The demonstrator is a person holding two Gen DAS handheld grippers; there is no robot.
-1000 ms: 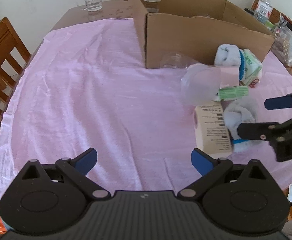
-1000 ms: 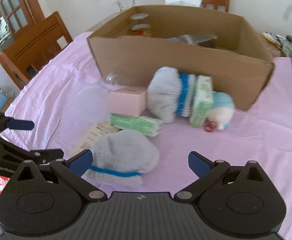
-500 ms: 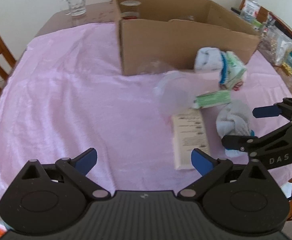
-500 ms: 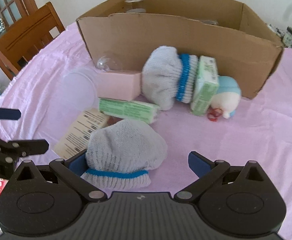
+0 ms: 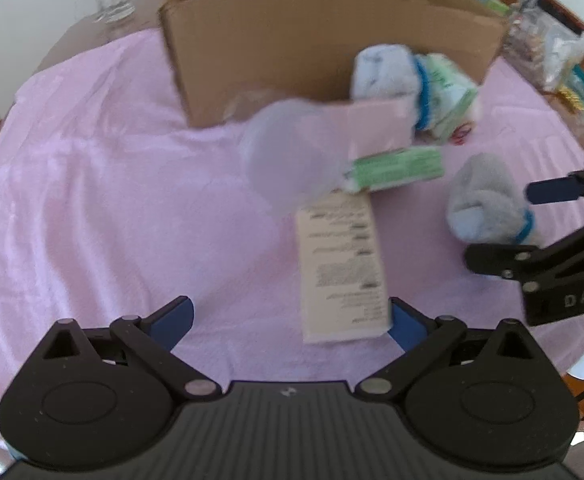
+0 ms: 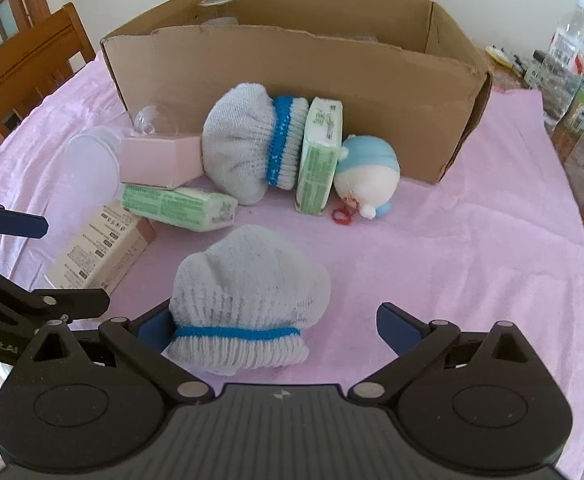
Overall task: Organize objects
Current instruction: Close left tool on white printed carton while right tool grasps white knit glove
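Note:
A grey knit hat with a blue band [image 6: 245, 300] lies on the pink cloth between the fingers of my open right gripper [image 6: 275, 326]; its left edge touches the left pad. In the left wrist view the same hat [image 5: 486, 204] sits between that gripper's fingers at the right. My left gripper [image 5: 292, 318] is open, its right finger beside a beige printed carton [image 5: 342, 266]. Further back lie a green pack [image 6: 177, 208], a pink box [image 6: 157, 160], a clear round lid [image 6: 91, 166], a second knit hat [image 6: 251, 152], an upright green pack [image 6: 320, 156] and a blue-capped plush toy [image 6: 368, 176].
An open cardboard box [image 6: 292, 64] holding glass jars stands behind the pile. A glass mug [image 5: 111, 0] sits at the far left of the table. Bottles and clear bags [image 6: 572, 76] crowd the right edge. Wooden chairs [image 6: 23, 76] surround the table.
Both grippers have moved forward toward the pile. The grey hat now lies between the right gripper's fingers, and the beige carton has come next to the left gripper's right finger.

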